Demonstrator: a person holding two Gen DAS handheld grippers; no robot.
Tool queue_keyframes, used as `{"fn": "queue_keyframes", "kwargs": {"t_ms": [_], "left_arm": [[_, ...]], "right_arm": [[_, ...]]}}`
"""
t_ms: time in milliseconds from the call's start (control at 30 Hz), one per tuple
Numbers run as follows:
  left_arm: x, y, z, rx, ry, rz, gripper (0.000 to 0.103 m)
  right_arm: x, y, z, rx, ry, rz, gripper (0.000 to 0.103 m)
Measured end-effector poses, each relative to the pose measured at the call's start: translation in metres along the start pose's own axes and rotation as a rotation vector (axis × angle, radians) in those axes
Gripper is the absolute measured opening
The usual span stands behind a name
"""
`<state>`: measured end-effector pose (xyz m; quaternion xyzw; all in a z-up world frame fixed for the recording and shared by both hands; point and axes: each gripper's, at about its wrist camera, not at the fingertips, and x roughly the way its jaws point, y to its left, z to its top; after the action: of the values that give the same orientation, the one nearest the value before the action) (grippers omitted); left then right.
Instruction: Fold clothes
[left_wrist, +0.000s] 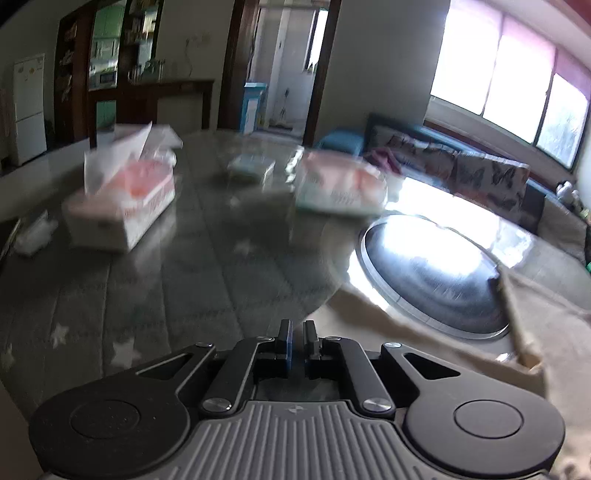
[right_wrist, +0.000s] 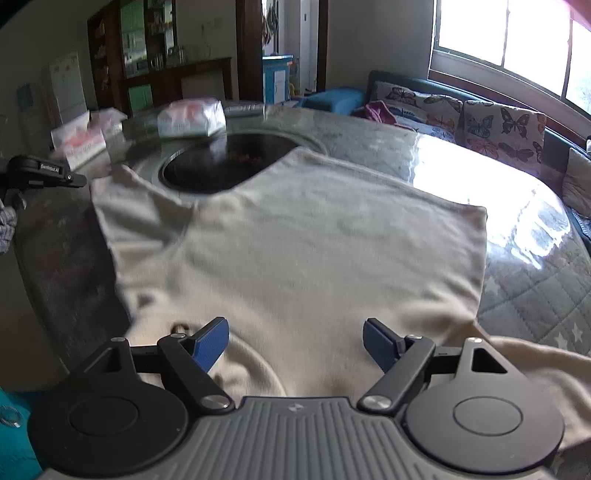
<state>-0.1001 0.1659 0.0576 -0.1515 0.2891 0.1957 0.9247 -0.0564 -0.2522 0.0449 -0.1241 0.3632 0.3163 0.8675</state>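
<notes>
Table (right_wrist: 369, 147): cream shirt (right_wrist: 295, 240) flat; tissue box (left_wrist: 122, 206), tissues in.

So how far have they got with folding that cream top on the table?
Barely begun. Done: the cream top lies spread flat on the table, with no fold in it that I can see. In hand: nothing; the right gripper is open above its near edge, and the left gripper is shut, apparently on nothing. Left: every fold.

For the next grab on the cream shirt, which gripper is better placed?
Right. The right gripper hangs open directly over the cream shirt, near its closest edge. The left gripper is shut, off the shirt's edge, facing the tissue box.
</notes>
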Motion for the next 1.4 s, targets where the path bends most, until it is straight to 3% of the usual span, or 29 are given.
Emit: {"fn": "queue_keyframes", "kwargs": {"t_ms": [133,233,533,633,867,1000,1200,1400], "left_arm": [[0.001,-0.026,0.004,0.079,0.009,-0.093,0.006],[0.017,-0.040,0.004,0.115,0.037,-0.121,0.006],[0.056,-0.046,0.004,0.183,0.092,-0.036,0.009],[0.057,-0.048,0.012,0.159,0.112,-0.014,0.008],[0.041,-0.120,0.019,0.205,0.127,-0.328,0.008],[0.045,-0.170,0.002,0.280,0.193,-0.480,0.008],[0.059,-0.192,-0.024,0.351,0.262,-0.509,0.008],[0.061,-0.189,-0.025,0.355,0.259,-0.519,0.008]], "right_arm": [[0.001,-0.011,0.011,0.019,-0.008,0.000,0.082],[0.009,-0.024,0.016,0.040,0.006,-0.009,0.082],[0.034,-0.063,0.026,0.080,0.041,-0.065,0.079],[0.044,-0.077,0.030,0.087,0.054,-0.078,0.074],[0.066,-0.107,0.048,0.107,0.055,-0.102,0.072],[0.079,-0.125,0.059,0.118,0.051,-0.115,0.069],[0.098,-0.148,0.075,0.124,0.041,-0.131,0.067],[0.117,-0.158,0.089,0.111,0.030,-0.139,0.067]]}}
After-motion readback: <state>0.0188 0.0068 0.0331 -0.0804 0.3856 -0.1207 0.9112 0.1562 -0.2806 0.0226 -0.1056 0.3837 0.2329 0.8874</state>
